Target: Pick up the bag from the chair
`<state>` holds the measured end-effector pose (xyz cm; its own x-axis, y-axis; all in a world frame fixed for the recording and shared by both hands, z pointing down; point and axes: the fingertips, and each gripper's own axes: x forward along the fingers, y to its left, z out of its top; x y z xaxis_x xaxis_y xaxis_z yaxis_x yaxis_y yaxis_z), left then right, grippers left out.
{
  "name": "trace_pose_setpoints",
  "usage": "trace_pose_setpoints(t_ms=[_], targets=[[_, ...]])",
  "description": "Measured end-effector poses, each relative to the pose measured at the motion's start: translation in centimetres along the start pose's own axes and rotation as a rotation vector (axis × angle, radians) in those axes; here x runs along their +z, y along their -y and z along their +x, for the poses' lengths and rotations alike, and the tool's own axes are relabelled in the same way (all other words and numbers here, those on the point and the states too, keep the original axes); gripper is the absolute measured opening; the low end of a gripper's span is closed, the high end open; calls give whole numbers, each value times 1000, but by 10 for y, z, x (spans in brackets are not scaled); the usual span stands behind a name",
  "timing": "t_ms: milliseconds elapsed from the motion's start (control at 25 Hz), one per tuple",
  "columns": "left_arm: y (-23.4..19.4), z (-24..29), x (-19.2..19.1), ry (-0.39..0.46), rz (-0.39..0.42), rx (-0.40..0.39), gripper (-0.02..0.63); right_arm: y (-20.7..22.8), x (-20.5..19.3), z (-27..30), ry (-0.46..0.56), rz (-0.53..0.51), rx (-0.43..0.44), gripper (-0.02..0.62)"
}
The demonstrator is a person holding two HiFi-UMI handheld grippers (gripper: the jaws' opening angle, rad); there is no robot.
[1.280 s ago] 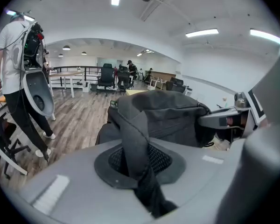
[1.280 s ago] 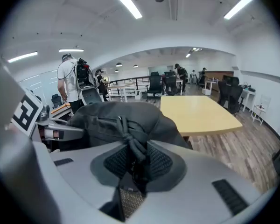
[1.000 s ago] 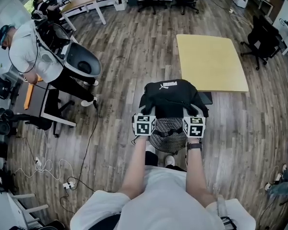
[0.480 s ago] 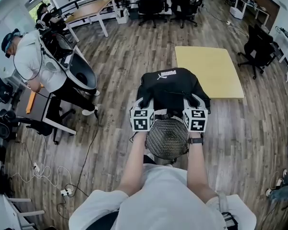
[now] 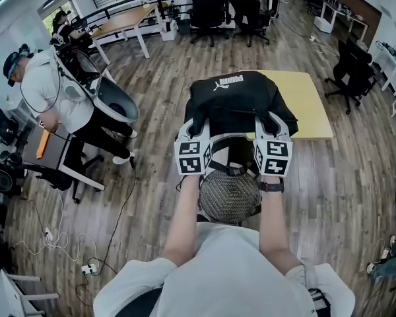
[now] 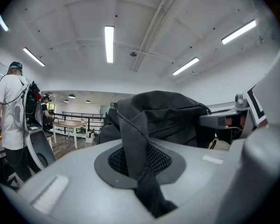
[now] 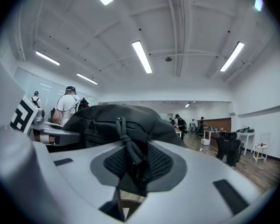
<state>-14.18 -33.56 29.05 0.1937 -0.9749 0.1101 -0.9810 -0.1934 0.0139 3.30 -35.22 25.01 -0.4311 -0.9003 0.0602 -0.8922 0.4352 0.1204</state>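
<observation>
A black backpack (image 5: 237, 101) with a white logo hangs in the air above the round mesh chair (image 5: 230, 193), held up between both grippers. My left gripper (image 5: 195, 132) is shut on a flat black strap (image 6: 135, 148) of the bag (image 6: 163, 113), which runs down between its jaws. My right gripper (image 5: 269, 129) is shut on a knotted black cord (image 7: 130, 153) of the bag (image 7: 107, 120). The bag's bulk fills the middle of both gripper views.
A yellow table (image 5: 310, 104) stands just beyond the bag on the right. A person (image 5: 43, 88) in a white shirt stands at the left by a desk and grey equipment. Office chairs (image 5: 346, 71) and desks line the far side. Cables lie on the wooden floor (image 5: 86, 243).
Both grippers have risen with the bag, lifting it off the chair and farther forward. The mesh seat, covered before, now shows fully beneath it.
</observation>
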Motion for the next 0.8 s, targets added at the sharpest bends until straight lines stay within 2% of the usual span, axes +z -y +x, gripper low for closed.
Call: trace_pose_setpoints(t_ms=[440, 800], targets=[[18, -20, 71, 162, 103, 24, 54, 16, 57, -26, 159, -5, -48, 103], [22, -21, 73, 177, 88, 37, 54, 18, 63, -27, 161, -31, -48, 103]])
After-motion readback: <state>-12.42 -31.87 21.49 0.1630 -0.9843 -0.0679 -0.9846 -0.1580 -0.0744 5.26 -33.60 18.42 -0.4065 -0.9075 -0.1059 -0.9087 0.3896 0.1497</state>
